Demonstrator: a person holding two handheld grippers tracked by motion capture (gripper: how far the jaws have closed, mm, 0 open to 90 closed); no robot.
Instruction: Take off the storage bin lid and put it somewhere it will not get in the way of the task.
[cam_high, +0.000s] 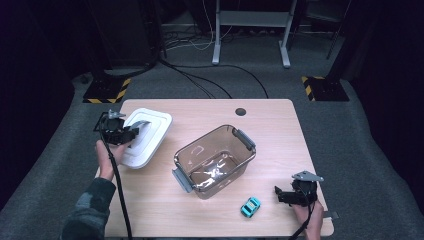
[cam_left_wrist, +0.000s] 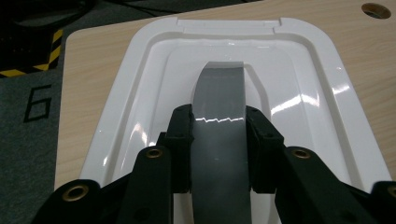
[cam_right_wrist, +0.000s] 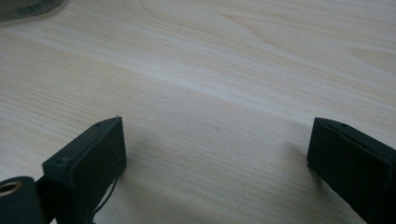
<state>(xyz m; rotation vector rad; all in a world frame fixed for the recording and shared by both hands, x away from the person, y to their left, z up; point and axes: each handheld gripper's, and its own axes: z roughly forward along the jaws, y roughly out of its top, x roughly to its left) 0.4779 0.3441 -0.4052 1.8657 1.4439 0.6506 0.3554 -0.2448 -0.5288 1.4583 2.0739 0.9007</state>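
Lying flat at the table's far left corner, the white plastic lid is taken by its grey handle, on which the left hand-held gripper is clamped from both sides. The lid is judged light and stiff, but glossy and likely slippery, so the raised handle is the surest hold. The right hand-held gripper rests with jaws apart over bare wood at the near right, beside a small teal toy car. The clear storage bin stands open mid-table.

Left hand-held gripper clamped; right wide open (low).
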